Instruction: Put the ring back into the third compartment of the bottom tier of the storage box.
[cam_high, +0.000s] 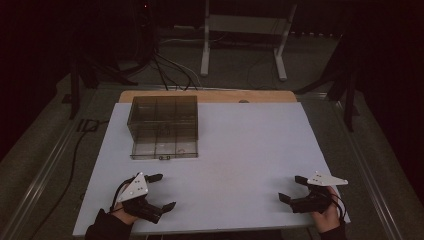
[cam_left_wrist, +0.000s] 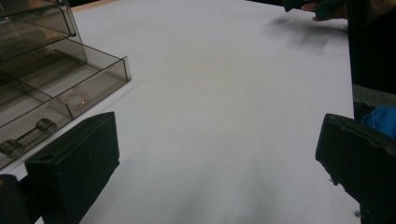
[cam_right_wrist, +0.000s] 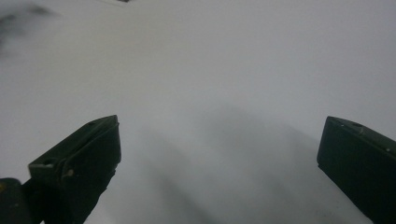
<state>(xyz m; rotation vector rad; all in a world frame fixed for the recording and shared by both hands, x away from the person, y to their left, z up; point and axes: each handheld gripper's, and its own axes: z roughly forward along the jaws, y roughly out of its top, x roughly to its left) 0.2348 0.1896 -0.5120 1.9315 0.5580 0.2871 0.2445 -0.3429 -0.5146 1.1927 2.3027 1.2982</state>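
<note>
A smoky clear plastic organizer box (cam_high: 164, 126) with several compartments stands on the white table (cam_high: 240, 145) at the back left; its near corner (cam_left_wrist: 70, 79) and small front latch (cam_left_wrist: 28, 135) appear in the left gripper view. My left gripper (cam_high: 164, 191) rests near the front left edge, jaws wide apart, nothing between them (cam_left_wrist: 219, 154). My right gripper (cam_high: 292, 188) sits at the front right, also open over bare tabletop (cam_right_wrist: 219, 149). A hand holds each one.
A wooden strip (cam_high: 207, 96) borders the table's far edge. Beyond it, a white stand's legs (cam_high: 205, 45) and cables (cam_high: 170, 70) lie on the dark floor. The other hand (cam_left_wrist: 327, 7) shows far off in the left gripper view.
</note>
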